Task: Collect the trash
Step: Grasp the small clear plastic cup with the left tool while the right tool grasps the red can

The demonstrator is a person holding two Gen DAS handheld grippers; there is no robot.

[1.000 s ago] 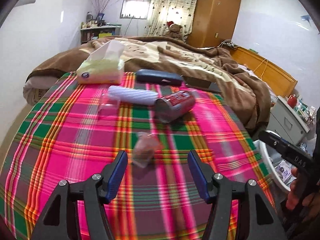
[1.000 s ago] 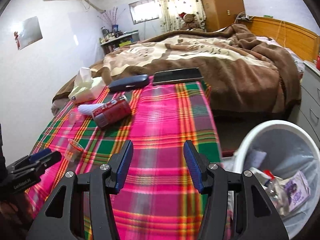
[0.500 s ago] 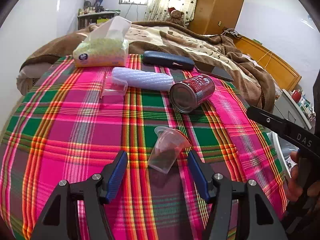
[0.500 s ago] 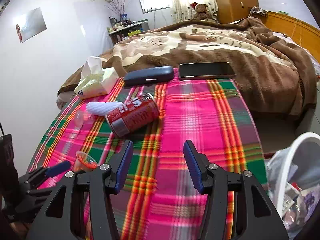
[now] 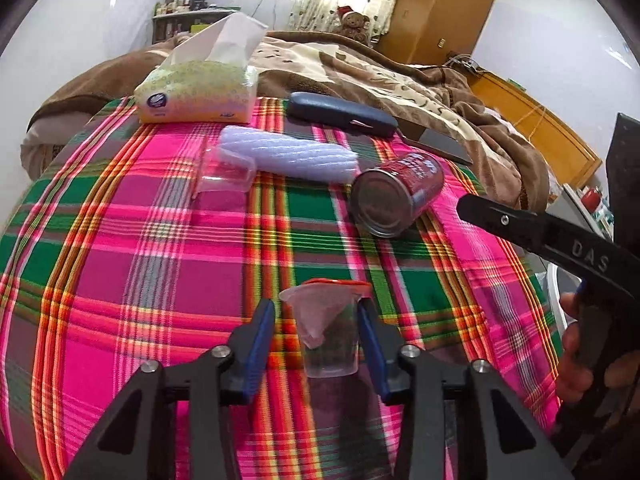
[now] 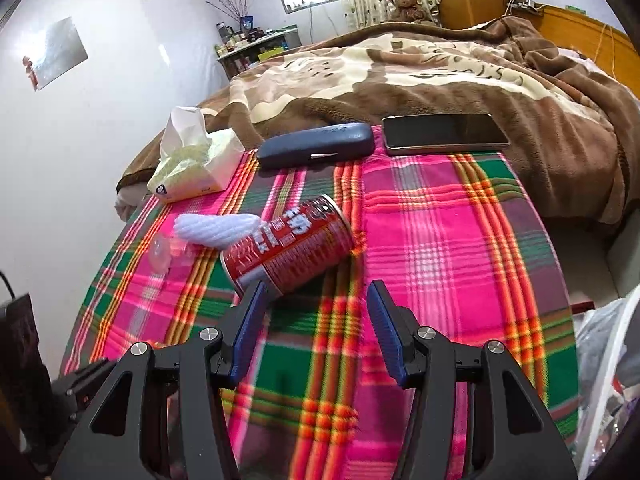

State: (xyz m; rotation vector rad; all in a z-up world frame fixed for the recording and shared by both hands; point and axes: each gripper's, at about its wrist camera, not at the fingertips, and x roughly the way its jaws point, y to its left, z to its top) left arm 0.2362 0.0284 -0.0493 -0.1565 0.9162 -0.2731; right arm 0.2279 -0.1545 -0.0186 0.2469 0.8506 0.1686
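A small clear plastic cup [image 5: 326, 330] with a red-edged torn lid lies on the plaid cloth between the blue pads of my left gripper [image 5: 316, 320], which is open around it; the right pad is close to or touching it. A red can [image 5: 396, 196] lies on its side further back; it also shows in the right wrist view [image 6: 286, 248]. My right gripper [image 6: 314, 304] is open and empty, with its left pad just in front of the can. A second clear cup [image 5: 226, 170] and a white foam sleeve [image 5: 292, 154] lie beyond.
A tissue pack [image 5: 198, 92], a dark glasses case [image 6: 316, 144] and a phone [image 6: 444, 134] lie at the far edge of the cloth, by the brown blanket [image 6: 440, 68]. A bag-lined bin [image 6: 608, 380] stands at the right.
My left gripper has moved forward so the small cup now lies between its pads, and the jaws have narrowed. My right gripper has moved left and forward toward the can.
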